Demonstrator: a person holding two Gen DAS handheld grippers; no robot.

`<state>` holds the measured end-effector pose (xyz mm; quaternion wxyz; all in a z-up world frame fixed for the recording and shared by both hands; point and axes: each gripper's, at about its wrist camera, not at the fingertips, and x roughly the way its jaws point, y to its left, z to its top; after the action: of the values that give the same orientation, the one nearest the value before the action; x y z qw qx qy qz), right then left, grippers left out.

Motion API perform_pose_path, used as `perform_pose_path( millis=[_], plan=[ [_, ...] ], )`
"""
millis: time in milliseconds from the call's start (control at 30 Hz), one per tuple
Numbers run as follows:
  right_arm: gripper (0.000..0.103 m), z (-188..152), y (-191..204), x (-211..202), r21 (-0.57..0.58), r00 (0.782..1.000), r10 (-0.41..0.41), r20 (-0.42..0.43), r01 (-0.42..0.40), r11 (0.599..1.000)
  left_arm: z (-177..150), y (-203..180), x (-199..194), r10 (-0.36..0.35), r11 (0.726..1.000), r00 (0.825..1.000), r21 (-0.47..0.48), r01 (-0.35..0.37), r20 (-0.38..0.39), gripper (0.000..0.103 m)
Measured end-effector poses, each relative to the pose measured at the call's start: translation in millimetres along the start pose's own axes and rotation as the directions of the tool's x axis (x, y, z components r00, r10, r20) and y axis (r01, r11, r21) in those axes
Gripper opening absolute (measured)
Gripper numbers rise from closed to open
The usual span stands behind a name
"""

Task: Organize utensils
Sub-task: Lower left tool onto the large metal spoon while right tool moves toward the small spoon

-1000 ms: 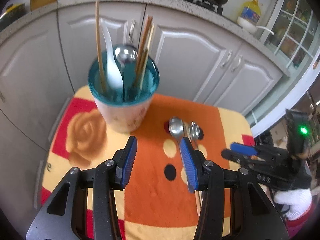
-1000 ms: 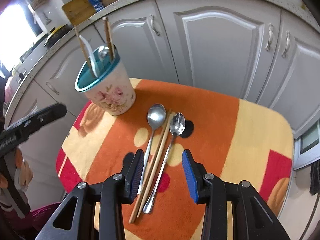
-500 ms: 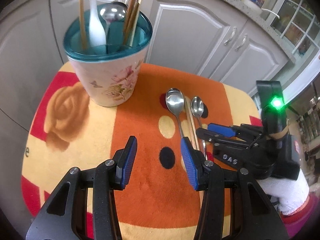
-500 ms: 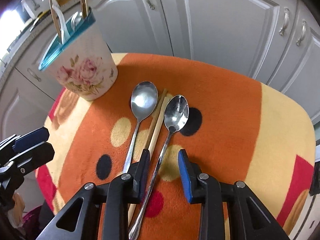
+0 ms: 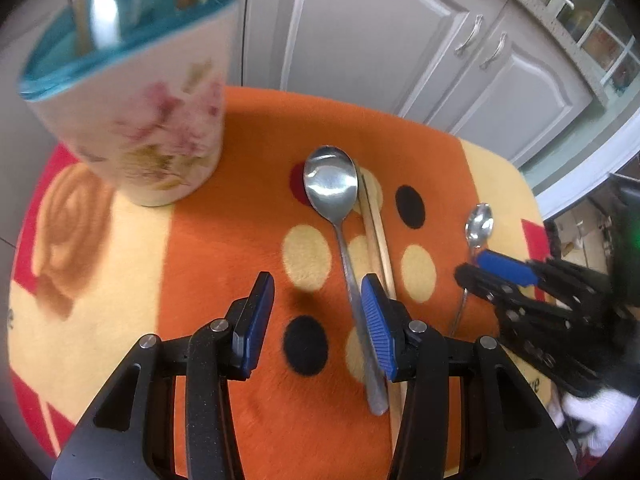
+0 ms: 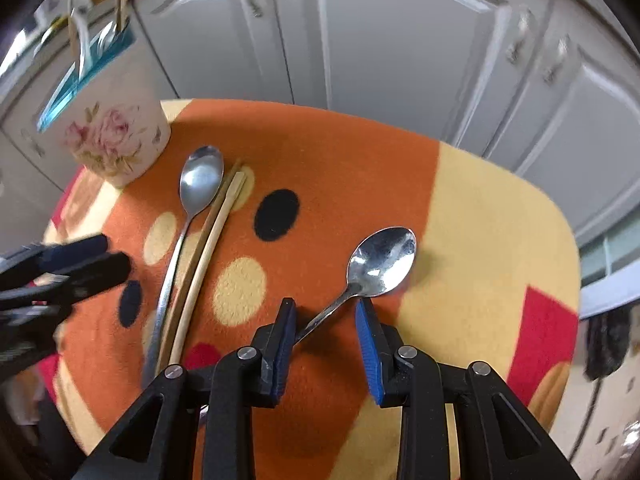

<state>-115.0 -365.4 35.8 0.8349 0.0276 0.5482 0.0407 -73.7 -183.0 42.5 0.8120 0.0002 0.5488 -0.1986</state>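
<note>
A floral cup (image 5: 152, 128) with a teal inside stands at the back left of the cloth and holds chopsticks and spoons. A large steel spoon (image 5: 330, 184) and a pair of chopsticks (image 5: 376, 236) lie side by side mid-cloth. My left gripper (image 5: 316, 284) hangs open low over the cloth, its right finger beside the large spoon's handle and nothing between the jaws. A small steel spoon (image 6: 384, 260) sits to the right. Its handle crosses slantwise between the pads of my right gripper (image 6: 325, 306), which is shut on it. The bowl casts a shadow on the cloth.
The orange, yellow and red cloth (image 6: 480, 208) covers a small table with rounded corners. Grey cabinet doors (image 6: 400, 40) rise right behind it. The two grippers work close together, the left gripper (image 6: 80, 268) just left of the chopsticks.
Both grippers came down closer to the cloth. The right jaws narrowed onto the small spoon's handle, and that spoon shifted right, away from the chopsticks.
</note>
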Motion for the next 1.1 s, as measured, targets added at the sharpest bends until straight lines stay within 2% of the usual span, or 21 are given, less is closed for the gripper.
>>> perform_pose_path(
  millis=[100,167,200,233,333,567,633,800,867,933,1067,1100],
  plan=[
    [0.029,-4,-3,-3,0.005,1.000,0.019,0.001,-0.019,1.000,5,-4,12,-0.022,1.000,0.999,-0.011,0.022,-0.030,0.044],
    [0.029,-5,-4,-4,0.008,1.000,0.029,0.002,-0.029,1.000,5,-9,14,-0.024,1.000,1.000,0.001,0.024,-0.018,0.044],
    [0.029,-5,-3,-4,0.011,0.999,0.033,0.003,-0.033,0.999,6,-10,16,-0.010,1.000,1.000,0.018,0.010,-0.013,0.037],
    [0.029,-6,-6,-5,0.015,0.999,0.037,0.004,-0.037,0.999,7,-10,16,0.006,1.000,1.000,0.022,-0.005,-0.010,0.011],
    [0.029,-9,-10,-9,0.026,0.999,0.050,0.008,-0.051,0.998,7,-2,18,-0.004,1.000,0.999,0.009,0.004,-0.036,0.002],
    [0.030,-16,-22,-23,0.081,0.992,0.110,0.058,-0.114,0.990,-31,15,-3,-0.033,0.996,0.996,0.077,0.040,-0.084,0.000],
    [0.031,-19,-29,-28,0.097,0.991,0.117,0.061,-0.123,0.988,-37,20,-10,-0.039,0.997,0.995,0.065,0.045,-0.092,0.000],
    [0.032,-22,-31,-31,0.110,0.992,0.115,0.053,-0.120,0.987,-25,15,-18,-0.073,0.996,0.996,0.043,0.075,-0.040,0.001],
    [0.032,-24,-28,-33,0.102,0.992,0.116,0.052,-0.121,0.987,-17,5,-17,-0.084,0.995,0.996,0.050,0.085,-0.026,0.005],
    [0.033,-24,-24,-33,0.095,0.992,0.120,0.049,-0.124,0.988,-11,-7,-10,-0.068,0.995,0.998,0.073,0.069,-0.017,0.014],
    [0.034,-24,-18,-35,0.081,0.991,0.123,0.050,-0.127,0.989,-4,-23,14,-0.012,0.994,0.998,0.105,0.018,-0.058,0.014],
    [0.035,-24,-19,-36,0.081,0.991,0.125,0.053,-0.129,0.988,-4,-25,14,-0.004,0.993,0.999,0.116,0.008,-0.036,0.014]
  ],
)
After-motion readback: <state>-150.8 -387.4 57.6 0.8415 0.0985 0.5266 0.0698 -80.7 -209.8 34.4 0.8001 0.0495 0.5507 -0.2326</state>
